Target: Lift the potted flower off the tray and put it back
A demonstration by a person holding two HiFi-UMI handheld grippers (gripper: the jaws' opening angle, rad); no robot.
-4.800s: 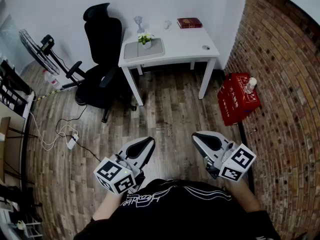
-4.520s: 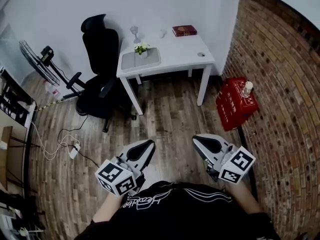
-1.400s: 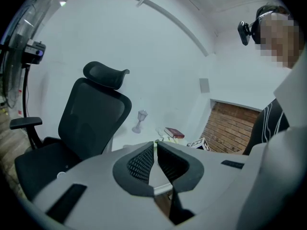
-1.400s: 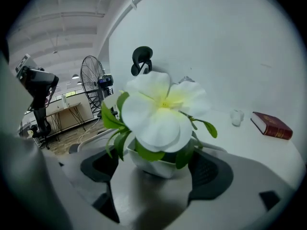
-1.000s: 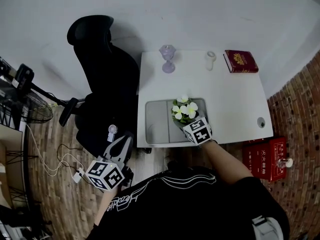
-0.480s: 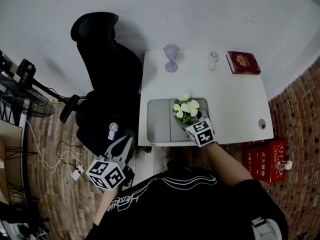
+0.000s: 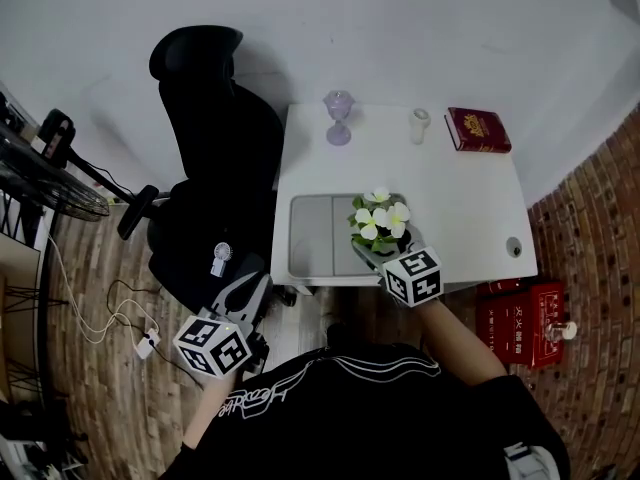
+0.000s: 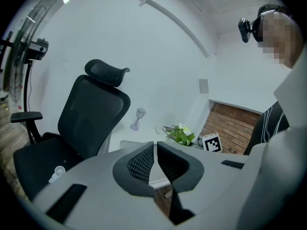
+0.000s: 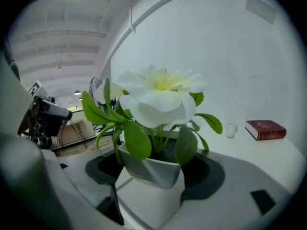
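The potted flower, white blooms and green leaves in a square white pot, hangs a little above the right end of the grey tray on the white table. My right gripper is shut on the pot. In the right gripper view the potted flower fills the frame, with the dark pads pressed to the pot's sides. My left gripper is shut on nothing, low beside the table's near left corner. In its own view the left gripper has its jaws touching, and the potted flower shows beyond them.
A black office chair stands left of the table. On the table's far side are a clear goblet, a small cup and a dark red book. A red crate sits by the brick wall.
My right gripper has risen with the potted flower, which has come up off the tray and a little toward me. The left gripper has hardly shifted.
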